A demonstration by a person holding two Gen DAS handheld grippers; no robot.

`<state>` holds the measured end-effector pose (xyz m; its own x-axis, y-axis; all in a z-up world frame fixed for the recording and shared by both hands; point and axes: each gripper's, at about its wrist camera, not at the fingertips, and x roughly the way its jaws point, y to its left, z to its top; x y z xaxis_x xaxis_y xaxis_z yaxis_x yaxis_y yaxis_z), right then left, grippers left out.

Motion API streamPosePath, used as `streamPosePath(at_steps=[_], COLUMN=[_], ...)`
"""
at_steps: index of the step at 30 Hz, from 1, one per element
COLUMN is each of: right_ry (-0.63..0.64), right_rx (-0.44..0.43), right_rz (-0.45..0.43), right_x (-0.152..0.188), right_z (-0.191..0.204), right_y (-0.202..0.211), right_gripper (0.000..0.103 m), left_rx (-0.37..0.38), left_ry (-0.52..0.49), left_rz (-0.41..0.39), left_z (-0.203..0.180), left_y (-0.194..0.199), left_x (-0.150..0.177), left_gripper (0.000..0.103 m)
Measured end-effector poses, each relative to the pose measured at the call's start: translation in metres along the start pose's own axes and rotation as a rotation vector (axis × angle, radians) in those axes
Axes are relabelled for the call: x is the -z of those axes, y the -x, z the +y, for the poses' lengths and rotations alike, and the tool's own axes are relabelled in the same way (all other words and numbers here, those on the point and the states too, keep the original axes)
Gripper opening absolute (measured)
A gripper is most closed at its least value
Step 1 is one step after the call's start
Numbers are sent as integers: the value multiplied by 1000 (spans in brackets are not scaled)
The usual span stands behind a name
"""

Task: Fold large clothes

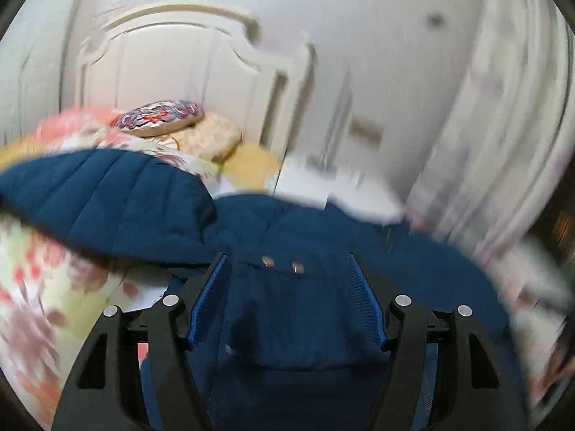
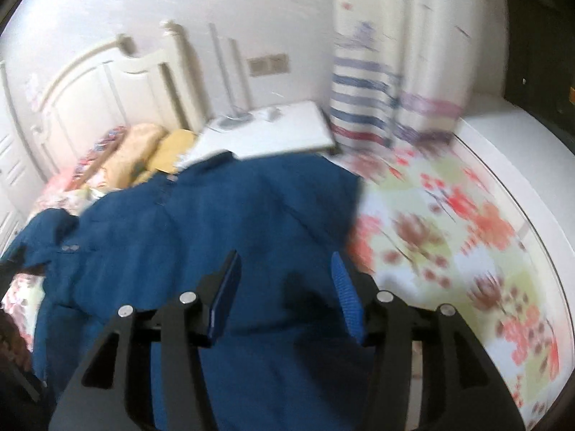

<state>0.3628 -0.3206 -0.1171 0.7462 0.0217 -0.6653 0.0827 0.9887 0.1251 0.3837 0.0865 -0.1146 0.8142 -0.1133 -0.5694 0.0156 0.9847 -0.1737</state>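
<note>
Big navy puffer jacket (image 2: 215,222) spread over the floral bed sheet (image 2: 449,233), left gripper (image 1: 287,269) fingers held wide apart – jacket fabric bunched between them, right gripper (image 2: 284,269) fingers spread too – nothing pinched

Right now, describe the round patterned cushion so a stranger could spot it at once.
Start at the cream headboard at the far end of the bed. Against its foot lie several pillows; the round cushion rests on top of a beige pillow, beyond the blue quilted jacket. It alone is disc-shaped, with a busy red, white and blue pattern.
</note>
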Motion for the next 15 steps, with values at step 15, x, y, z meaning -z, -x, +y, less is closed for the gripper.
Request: streamPosePath(at_steps=[15], right_ry=[88], right_rx=[-77], right_rz=[137], right_x=[-10], right_z=[16], right_y=[-58], right_gripper=[46], left_rx=[-48], left_ry=[-112], left_rz=[231], left_z=[-13], left_y=[-78], left_x=[37], left_gripper=[86])
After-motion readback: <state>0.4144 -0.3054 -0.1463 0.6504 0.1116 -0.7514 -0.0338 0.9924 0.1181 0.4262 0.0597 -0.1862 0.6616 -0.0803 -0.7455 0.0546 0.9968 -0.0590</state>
